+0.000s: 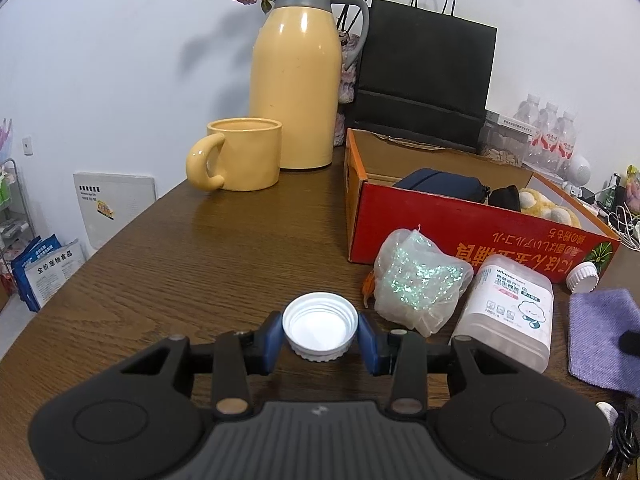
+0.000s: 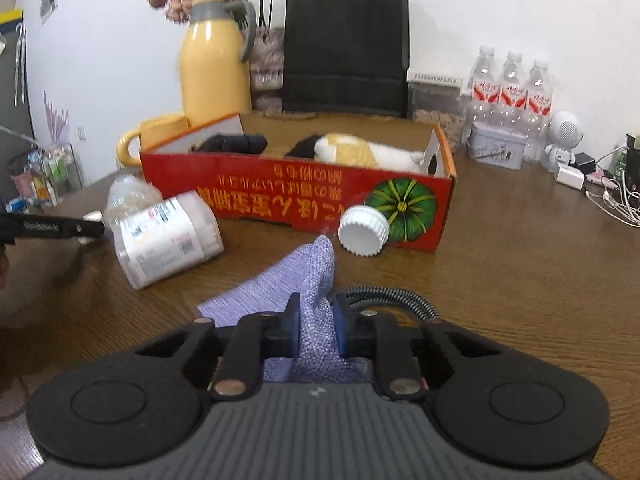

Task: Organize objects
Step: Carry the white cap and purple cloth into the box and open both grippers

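My left gripper [image 1: 320,330] is shut on a white screw cap [image 1: 319,326], held open side up above the wooden table [image 1: 168,264]. My right gripper [image 2: 316,320] is shut on a purple cloth [image 2: 296,276], lifting a fold of it off the table; the cloth also shows in the left wrist view [image 1: 600,340]. A red cardboard box [image 2: 304,200] holds a dark pouch [image 1: 440,184] and a plush toy [image 2: 360,152]. A second white cap [image 2: 363,230] lies against the box front. A cotton swab container [image 2: 168,236] and a glittery plastic bag [image 1: 420,280] lie beside the box.
A yellow thermos [image 1: 298,76] and yellow mug [image 1: 240,154] stand at the back left. A black paper bag [image 2: 346,48] stands behind the box. Water bottles [image 2: 512,92], a tin [image 2: 496,148], a small robot figure [image 2: 564,136] and cables [image 2: 616,200] are at right.
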A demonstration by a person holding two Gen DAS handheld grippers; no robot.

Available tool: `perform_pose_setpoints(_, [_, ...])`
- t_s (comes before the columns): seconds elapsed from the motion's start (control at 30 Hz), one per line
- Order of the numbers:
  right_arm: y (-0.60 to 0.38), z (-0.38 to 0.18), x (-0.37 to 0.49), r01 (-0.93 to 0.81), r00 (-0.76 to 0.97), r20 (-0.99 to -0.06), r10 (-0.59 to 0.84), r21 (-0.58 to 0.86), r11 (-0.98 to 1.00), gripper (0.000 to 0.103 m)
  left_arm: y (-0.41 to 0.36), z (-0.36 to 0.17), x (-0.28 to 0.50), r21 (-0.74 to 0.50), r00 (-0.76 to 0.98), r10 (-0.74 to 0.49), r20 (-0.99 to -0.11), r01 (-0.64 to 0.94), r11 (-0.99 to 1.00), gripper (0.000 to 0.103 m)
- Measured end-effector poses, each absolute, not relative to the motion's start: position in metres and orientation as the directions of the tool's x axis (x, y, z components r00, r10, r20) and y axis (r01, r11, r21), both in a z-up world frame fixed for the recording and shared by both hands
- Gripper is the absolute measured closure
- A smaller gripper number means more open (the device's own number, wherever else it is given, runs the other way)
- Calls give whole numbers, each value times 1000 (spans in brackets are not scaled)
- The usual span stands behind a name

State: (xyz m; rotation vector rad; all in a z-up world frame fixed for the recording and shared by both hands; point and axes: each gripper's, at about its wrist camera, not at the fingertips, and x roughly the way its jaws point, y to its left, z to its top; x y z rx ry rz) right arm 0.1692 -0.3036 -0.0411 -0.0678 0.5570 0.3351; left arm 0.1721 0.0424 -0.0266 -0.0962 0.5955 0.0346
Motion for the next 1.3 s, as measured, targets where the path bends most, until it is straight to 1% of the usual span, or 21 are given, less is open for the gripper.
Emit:
perform_pose_setpoints(0.23, [-310, -25, 160, -334, 820, -469, 328, 74, 940, 92, 39, -18, 160, -52, 858, 28, -512, -63, 997, 64])
perform_pose_setpoints(0.4, [-309, -6, 158, -352, 840, -415, 348, 71, 933, 92, 38, 2, 152, -75, 888, 10, -459, -50, 996, 64])
perform_pose_setpoints(0.57, [-300, 15, 165, -382, 854, -360, 376, 58, 922, 92, 28, 32, 157, -82, 917, -31, -398, -2, 997, 64])
perform_pose_setpoints(0.8, [-284, 36, 192, -407, 862, -300, 409, 71, 911, 92, -6, 69, 193, -91, 928, -109, -356, 82, 992, 64])
perform_pose_setpoints(0.9, [-279, 44, 211, -406, 869, -275, 413, 83, 910, 92, -22, 75, 213, -93, 923, -118, -365, 90, 992, 64])
perform_pose_setpoints(1.07, [-275, 49, 247, -384, 880, -261, 396, 100, 918, 92, -51, 75, 250, -93, 912, -122, -391, 92, 991, 64])
perform_pose_setpoints(1.3, [-273, 41, 295, -374, 872, -287, 396, 131, 918, 92, -65, 72, 301, -98, 914, -100, -393, 67, 993, 65])
